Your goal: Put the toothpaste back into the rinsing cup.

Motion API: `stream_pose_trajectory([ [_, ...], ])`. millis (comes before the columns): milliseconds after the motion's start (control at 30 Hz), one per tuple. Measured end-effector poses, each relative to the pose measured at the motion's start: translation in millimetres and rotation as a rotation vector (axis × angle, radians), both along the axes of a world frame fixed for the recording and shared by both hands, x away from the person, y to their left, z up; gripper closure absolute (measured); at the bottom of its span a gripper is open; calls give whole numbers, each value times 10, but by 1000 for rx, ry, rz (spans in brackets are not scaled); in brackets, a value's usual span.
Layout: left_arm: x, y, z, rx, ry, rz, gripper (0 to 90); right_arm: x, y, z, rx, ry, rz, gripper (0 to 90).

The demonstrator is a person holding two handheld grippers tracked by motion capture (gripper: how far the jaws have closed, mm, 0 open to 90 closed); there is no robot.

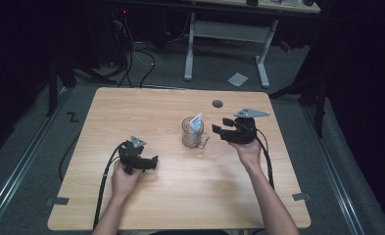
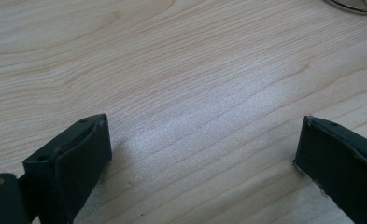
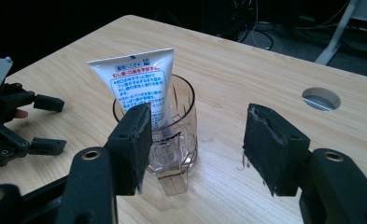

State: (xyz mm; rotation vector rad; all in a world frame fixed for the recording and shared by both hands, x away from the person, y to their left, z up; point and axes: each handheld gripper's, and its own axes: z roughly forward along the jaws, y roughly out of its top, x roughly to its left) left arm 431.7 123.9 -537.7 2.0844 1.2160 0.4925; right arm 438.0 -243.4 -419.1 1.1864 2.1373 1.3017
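High view: the left gripper [image 1: 146, 164] rests low at centre-left of the frame, held by the left hand [image 1: 124, 178], its jaws spread and pointing right with nothing between them. The right gripper [image 1: 221, 128] sits right of centre, held by the right hand [image 1: 249, 149]; its jaws point left toward the glass mug [image 1: 194, 133], standing wide and clear of it. The mug stands upright at mid-frame and contains a white toothpaste tube [image 1: 196, 122] that leans inside it, its flat end up. The wooden table [image 1: 131, 112] has a round cable port [image 1: 217, 104] above the mug. Behind it lie a grey floor, cables and a white desk frame [image 1: 227, 36].

Left gripper view: both jaws rise from the lower corners, set wide apart over bare wood grain [image 2: 181, 79]. The mug's base edge [image 2: 356, 5] shows at upper right.

Right gripper view: the jaws stand wide. The mug [image 3: 172, 140] is at centre, beyond the left jaw, untouched. The tube [image 3: 139, 86], printed with blue and red text, leans against the mug's rim. The left gripper [image 3: 48, 123] appears at the left edge, the cable port [image 3: 321, 98] at upper right.
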Motion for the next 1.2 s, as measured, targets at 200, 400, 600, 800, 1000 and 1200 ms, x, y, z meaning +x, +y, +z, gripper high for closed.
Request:
stream_pose_trajectory([
  [200, 0, 0, 0, 0, 0, 0, 38, -55, -61, 4, 23, -3, 1, 419],
  [400, -1, -1, 0, -1, 0, 1, 38, -100, -112, -4, 32, -5, -8, 419],
  [600, -1, -1, 0, 0, 0, 1, 38, -162, -178, -9, 34, -9, -15, 419],
  [800, -1, -1, 0, -1, 0, 2, 38, -214, -225, 0, 16, -11, -18, 419],
  [1000, -1, -1, 0, 0, 0, 2, 39, -269, -288, -16, 26, -12, -23, 419],
  [1200, -1, -2, 0, -1, 0, 2, 38, -319, -322, -26, 40, -14, -25, 419],
])
